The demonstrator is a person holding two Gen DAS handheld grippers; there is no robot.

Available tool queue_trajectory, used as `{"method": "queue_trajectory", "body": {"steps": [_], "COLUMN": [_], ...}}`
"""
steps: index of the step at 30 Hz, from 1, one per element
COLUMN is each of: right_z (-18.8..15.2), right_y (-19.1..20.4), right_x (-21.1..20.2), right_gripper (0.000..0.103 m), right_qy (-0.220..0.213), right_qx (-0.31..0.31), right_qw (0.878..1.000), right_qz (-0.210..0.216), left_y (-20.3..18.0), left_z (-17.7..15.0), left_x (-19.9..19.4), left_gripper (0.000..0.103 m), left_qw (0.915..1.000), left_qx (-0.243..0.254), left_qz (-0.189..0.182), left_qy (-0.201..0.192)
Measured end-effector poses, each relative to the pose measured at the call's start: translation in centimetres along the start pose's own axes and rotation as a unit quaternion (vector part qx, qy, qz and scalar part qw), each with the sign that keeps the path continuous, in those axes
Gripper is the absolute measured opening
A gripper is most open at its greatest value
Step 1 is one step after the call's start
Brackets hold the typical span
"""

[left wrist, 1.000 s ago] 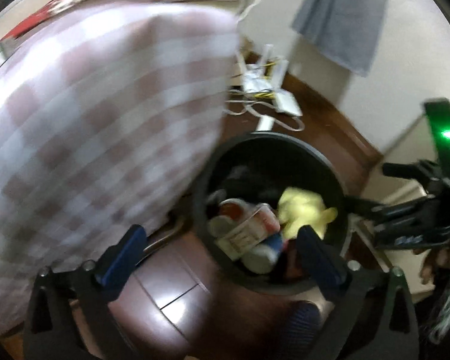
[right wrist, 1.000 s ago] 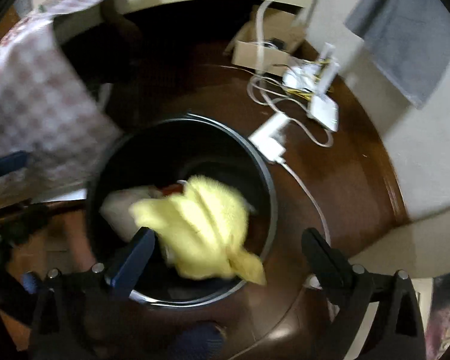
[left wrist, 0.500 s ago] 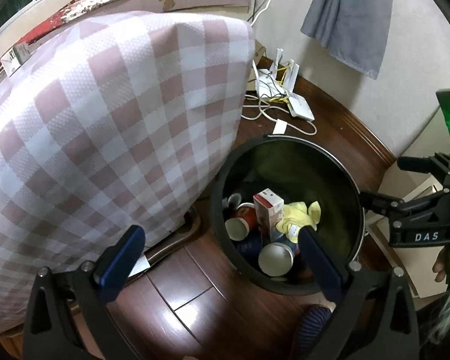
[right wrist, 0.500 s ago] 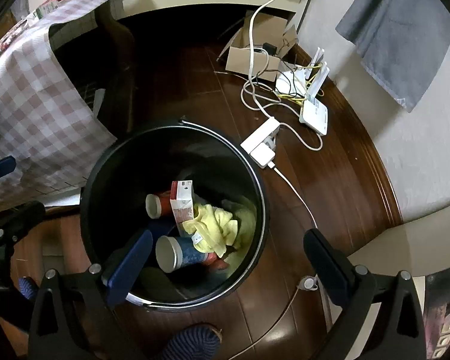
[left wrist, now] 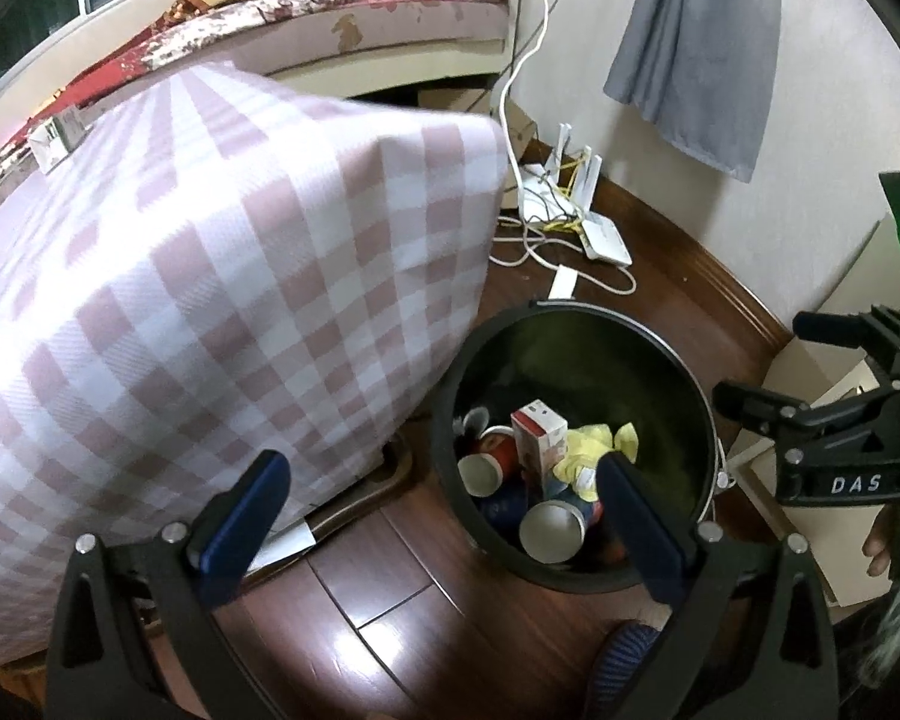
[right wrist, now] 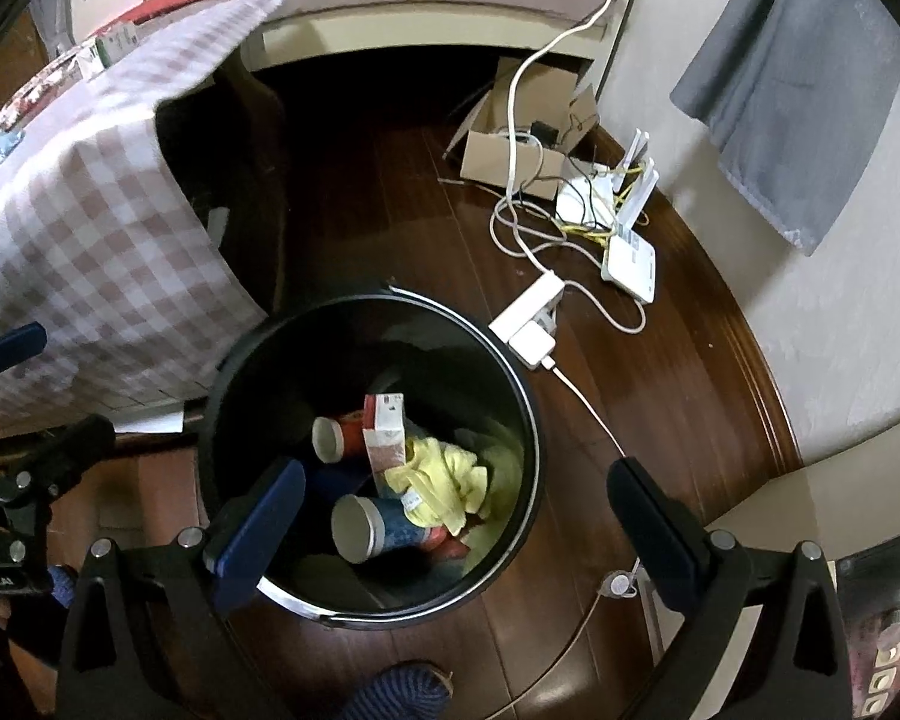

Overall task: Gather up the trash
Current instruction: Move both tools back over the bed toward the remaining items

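**A:** Start at the tools. What are they holding?

**B:** Nothing. The left gripper (left wrist: 441, 495) has its blue-padded jaws spread wide with only floor and bin between them, and the right gripper (right wrist: 450, 501) stands just as wide and bare above the round black plastic trash bin (right wrist: 525, 396).

**A:** And the trash?

**B:** Down in the bin's bottom. In the right wrist view, a crumpled yellow soft cloth (right wrist: 444, 477) lies at about four o'clock inside the bin, a red-and-white small paper carton (right wrist: 384, 435) stands tilted near the centre, a red paper cup (right wrist: 337, 438) lies on its side at ten o'clock and a blue paper cup (right wrist: 372, 527) at six.

**A:** How would they handle?

**B:** All light, I'd judge. The cloth is limp and would sag (pinch a raised fold). The cups are thin and would crush; take them across the body, not the rim. The carton is stiffer, best gripped on its flat faces.

**A:** Room to move?

**B:** Tight at nine o'clock, where the pink-and-white checked tablecloth (right wrist: 84, 240) hangs right beside the bin. At one o'clock a white power strip (right wrist: 528, 315) and loose white cables (right wrist: 528, 246) lie close to the rim (snag risk). The dark wooden floor (right wrist: 660, 396) at three o'clock is open.
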State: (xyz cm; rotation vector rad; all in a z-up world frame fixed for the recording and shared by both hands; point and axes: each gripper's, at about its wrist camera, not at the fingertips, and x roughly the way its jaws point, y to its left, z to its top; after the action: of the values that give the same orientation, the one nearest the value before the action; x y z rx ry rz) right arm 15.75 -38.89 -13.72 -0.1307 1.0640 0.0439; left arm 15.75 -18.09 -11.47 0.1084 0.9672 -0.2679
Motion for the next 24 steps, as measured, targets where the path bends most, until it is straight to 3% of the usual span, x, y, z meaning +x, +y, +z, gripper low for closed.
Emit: {"method": "queue_trajectory", "body": {"steps": [24], "right_z": [1.0], "right_y": [3.0], "right_x": [-5.8], "right_gripper": [0.102], "right_qy": [-0.075], "right_qx": [-0.021], "right_qw": [0.997], "right_qz": [0.006], "left_y": [3.1], "left_z": [-0.4], "left_x": [-6.2], "left_gripper": [0.102], "left_qw": [0.9979], "left_qx": [-0.022], "left_qz": [0.027], "left_qy": [-0.054]}}
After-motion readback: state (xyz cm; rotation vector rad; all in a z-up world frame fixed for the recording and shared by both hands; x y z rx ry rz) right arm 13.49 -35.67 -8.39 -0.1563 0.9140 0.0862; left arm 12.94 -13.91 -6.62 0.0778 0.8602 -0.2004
